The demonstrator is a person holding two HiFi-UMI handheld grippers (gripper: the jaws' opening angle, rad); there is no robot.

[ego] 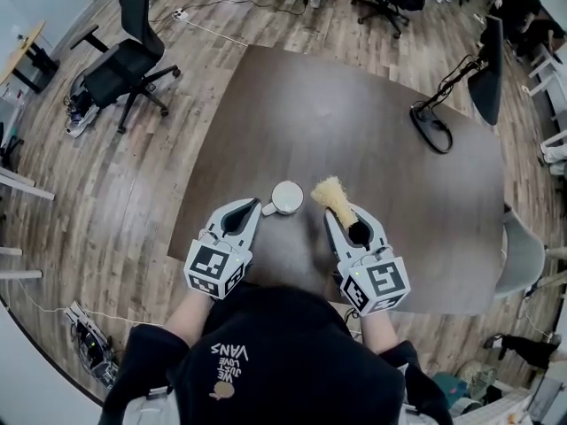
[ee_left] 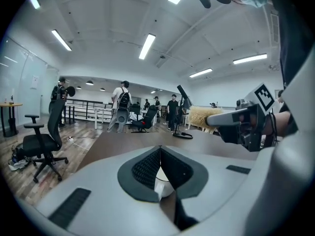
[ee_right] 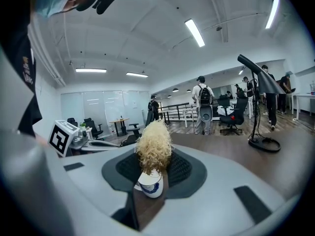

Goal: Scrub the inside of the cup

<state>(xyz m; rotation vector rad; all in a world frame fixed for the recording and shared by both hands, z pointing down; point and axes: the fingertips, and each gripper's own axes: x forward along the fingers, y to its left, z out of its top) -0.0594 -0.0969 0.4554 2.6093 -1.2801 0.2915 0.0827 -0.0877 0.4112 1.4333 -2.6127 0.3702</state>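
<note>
To scrub well, the left gripper [ego: 255,207], whose jaws are pressed together on nothing, should first open and take the handle, so the cup [ego: 286,197] cannot slide. The right gripper [ego: 330,218], clamped on the stem of a brush [ego: 331,192] with a straw-coloured frizzy head, should then bring that head over the rim and straight down. The small white cup with a blue mark stands upright on the near part of the dark table [ego: 354,113], its handle pointing near-left, just beyond the left jaws and just left of the brush.
</note>
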